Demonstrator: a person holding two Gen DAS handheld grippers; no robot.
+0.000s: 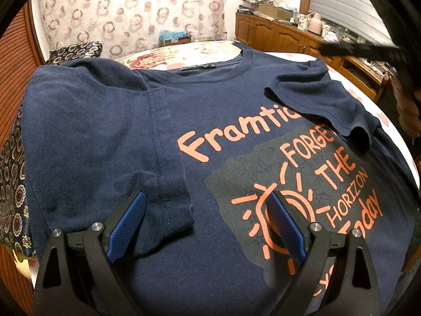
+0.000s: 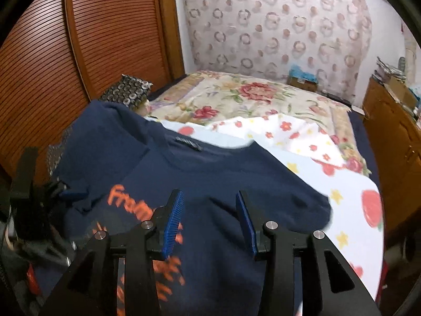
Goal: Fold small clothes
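A navy T-shirt (image 1: 110, 137) with orange print lies flat on the bed, collar at the far side. Its left sleeve (image 1: 168, 184) and right sleeve (image 1: 323, 105) are folded in over the chest. My left gripper (image 1: 206, 200) is open and empty just above the shirt, between the left sleeve and the sun print. My right gripper (image 2: 209, 197) is open and empty above the shirt (image 2: 226, 173) near its right shoulder; that view is blurred. The left gripper (image 2: 65, 193) shows at the left edge of the right wrist view.
The bed has a white sheet with red prints (image 2: 350, 184) and a floral cover (image 2: 236, 97) beyond the shirt. A dark patterned pillow (image 1: 76, 51) lies at the far left. A wooden cabinet (image 1: 276, 34) stands to the right, louvered doors (image 2: 47, 47) to the left.
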